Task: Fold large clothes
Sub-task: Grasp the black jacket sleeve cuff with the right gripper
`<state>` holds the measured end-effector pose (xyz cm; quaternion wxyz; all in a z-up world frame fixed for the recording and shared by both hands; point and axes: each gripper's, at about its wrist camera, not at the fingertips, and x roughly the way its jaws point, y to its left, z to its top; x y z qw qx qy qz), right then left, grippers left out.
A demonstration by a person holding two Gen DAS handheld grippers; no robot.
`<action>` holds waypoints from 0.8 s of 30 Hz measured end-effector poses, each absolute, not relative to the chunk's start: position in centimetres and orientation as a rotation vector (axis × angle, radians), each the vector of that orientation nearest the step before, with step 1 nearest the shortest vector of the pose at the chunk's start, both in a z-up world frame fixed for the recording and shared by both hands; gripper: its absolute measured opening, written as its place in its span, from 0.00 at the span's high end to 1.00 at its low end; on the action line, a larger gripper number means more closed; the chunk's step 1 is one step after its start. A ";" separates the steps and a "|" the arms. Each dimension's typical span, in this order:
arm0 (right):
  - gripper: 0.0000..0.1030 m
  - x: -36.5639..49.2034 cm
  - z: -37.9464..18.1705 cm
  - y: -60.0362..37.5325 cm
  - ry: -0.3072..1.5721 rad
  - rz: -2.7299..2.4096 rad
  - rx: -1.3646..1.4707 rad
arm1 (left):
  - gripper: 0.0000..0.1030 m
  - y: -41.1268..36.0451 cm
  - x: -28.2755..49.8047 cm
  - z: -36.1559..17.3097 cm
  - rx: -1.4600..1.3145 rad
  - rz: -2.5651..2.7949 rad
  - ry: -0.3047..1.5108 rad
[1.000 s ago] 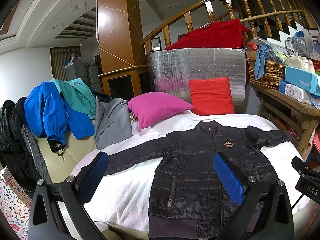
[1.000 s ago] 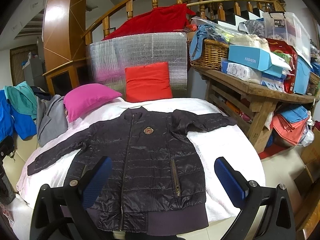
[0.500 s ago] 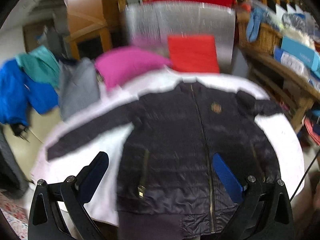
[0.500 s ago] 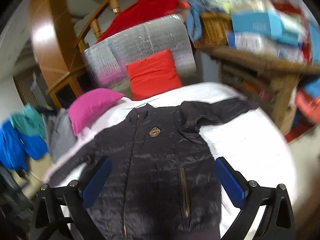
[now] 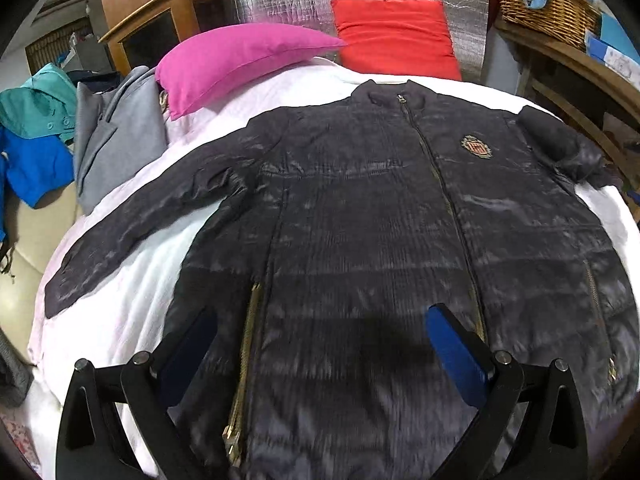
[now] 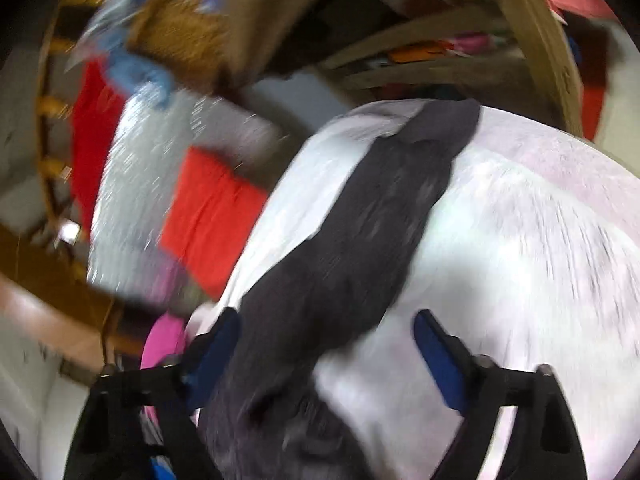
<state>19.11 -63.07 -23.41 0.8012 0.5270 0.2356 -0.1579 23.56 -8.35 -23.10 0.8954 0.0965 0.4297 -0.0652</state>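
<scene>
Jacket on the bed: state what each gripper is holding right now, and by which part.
Nothing is held. The left gripper stands open over the jacket body; the right gripper, its jaws just closing, is open around the sleeve, not pressing it.

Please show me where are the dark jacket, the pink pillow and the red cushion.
dark jacket (image 5: 360, 240): left wrist view, middle of the chest.
pink pillow (image 5: 240, 60): left wrist view, middle of its top face.
red cushion (image 5: 394, 36): left wrist view, middle of its front.

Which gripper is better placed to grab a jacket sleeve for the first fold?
Right. The right gripper is over a sleeve, which runs between its open, just-narrowed jaws. The left gripper hovers open over the jacket body near the hem, away from either sleeve.
</scene>
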 end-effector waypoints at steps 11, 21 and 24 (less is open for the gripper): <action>0.38 24.9 -28.0 -71.1 0.478 -0.561 1.216 | 0.00 -10.9 28.1 -27.7 0.218 -0.172 1.020; 0.79 25.1 -26.1 -71.0 0.398 -0.554 1.111 | 0.00 -10.8 28.1 -29.3 0.188 -0.204 1.022; 0.81 25.1 -22.5 -68.5 0.356 -0.470 1.040 | 0.00 -10.6 27.8 -29.2 0.180 -0.215 1.046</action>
